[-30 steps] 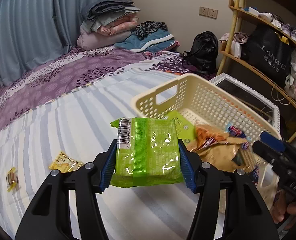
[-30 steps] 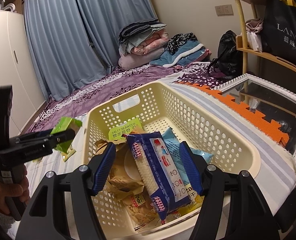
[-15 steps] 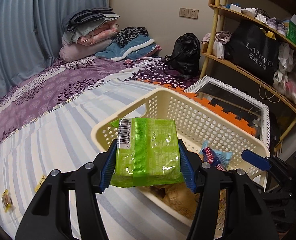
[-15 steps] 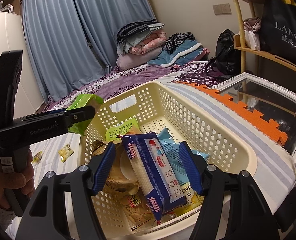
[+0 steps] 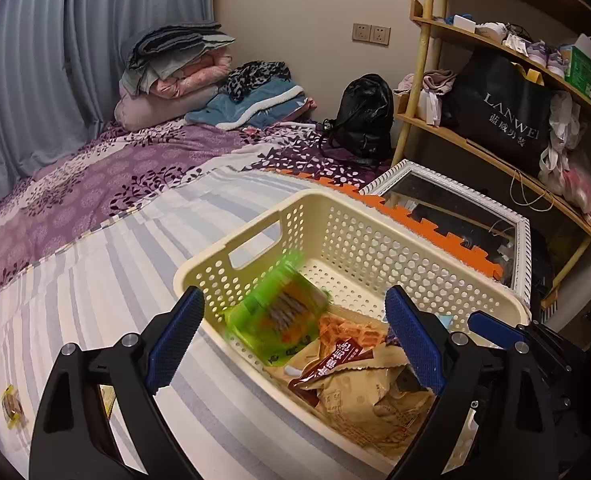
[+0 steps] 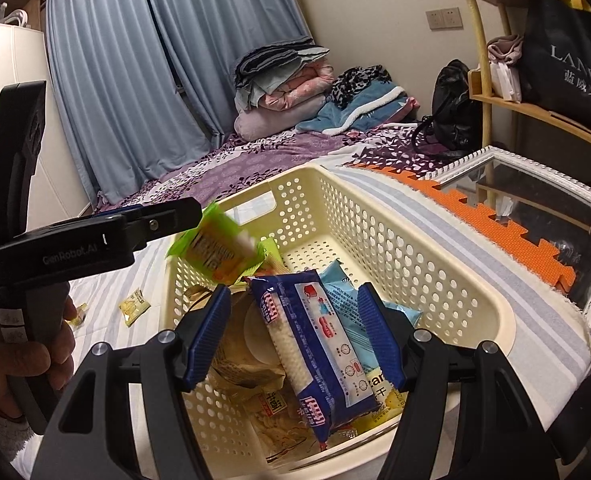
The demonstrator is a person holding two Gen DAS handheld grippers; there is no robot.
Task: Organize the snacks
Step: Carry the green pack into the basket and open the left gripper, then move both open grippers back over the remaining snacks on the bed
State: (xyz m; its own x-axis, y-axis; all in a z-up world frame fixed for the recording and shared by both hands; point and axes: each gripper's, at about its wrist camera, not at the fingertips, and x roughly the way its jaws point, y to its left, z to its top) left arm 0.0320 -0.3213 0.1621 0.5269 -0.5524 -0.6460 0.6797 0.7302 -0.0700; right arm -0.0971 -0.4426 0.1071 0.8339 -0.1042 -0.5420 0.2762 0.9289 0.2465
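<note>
A cream perforated basket stands on the striped bed and holds several snack packs. A green snack pack, motion-blurred, is free of my fingers and falling into the basket's near-left corner. My left gripper is open and empty just above the basket's near rim. My right gripper is open over a blue-and-white pack in the basket, with its pads apart from the pack. Brown and orange packs lie in the basket.
Small yellow snack packets lie on the striped sheet left of the basket. A white-framed mirror and orange foam mat lie beyond the basket. A wooden shelf stands at right. Folded bedding is at the back.
My left gripper moved over the basket, opened and let go of the green pack, which now drops into the basket. My right gripper stayed open over the blue-and-white pack.
</note>
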